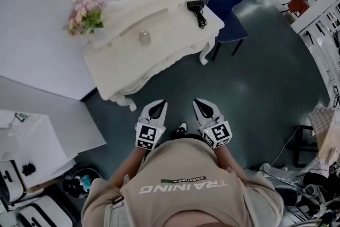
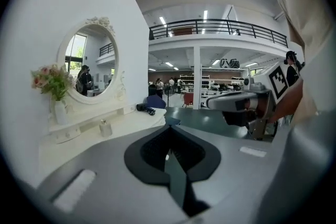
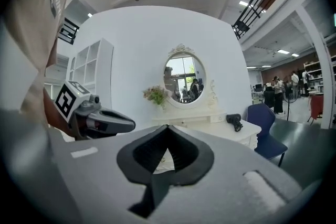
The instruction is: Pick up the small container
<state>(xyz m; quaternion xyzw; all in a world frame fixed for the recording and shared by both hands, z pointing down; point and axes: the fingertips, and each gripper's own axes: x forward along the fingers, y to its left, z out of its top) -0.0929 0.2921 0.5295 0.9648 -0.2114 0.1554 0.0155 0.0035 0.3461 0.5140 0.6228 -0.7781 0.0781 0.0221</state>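
Shirt [image 1: 186, 178] near, small container [image 1: 144, 36] far

Head view: left gripper [image 1: 159, 106] and right gripper [image 1: 200, 104] hang by the chest, well apart from the dressing table [image 1: 170, 24] bearing it. Left gripper view: jaws together, empty. Right gripper view: likewise. Step closer, open one first.

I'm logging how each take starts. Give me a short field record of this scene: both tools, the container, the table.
left tool: shut, empty, held close to the person's body
right tool: shut, empty, beside the left one
small container: upright on the dressing table, untouched
also on table: flowers near one end, hair dryer at the other
beside table: blue chair
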